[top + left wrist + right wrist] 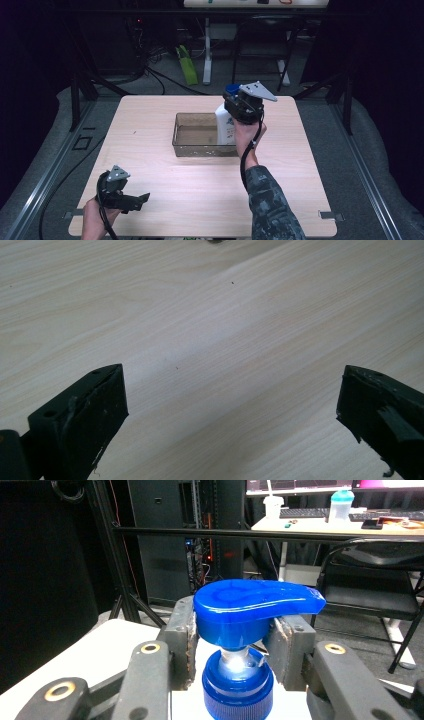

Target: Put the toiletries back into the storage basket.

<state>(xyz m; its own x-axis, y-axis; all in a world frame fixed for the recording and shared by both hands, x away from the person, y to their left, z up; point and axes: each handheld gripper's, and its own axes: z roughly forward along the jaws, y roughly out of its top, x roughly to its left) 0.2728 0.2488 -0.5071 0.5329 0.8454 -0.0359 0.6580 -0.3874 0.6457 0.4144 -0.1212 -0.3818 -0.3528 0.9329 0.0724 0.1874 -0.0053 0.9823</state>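
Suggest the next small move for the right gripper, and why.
Probably lower it: the right gripper is shut on the pump bottle, which stands upright over the right end of the clear bin. Whether it already rests on the bin floor I cannot tell.

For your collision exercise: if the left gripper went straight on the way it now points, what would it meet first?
Probably the bare table: the left gripper is open, aimed down at the wood, with nothing between its fingers.

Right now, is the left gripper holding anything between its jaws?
No, in the left gripper view the left gripper has its jaws wide apart with bare wooden table between them.
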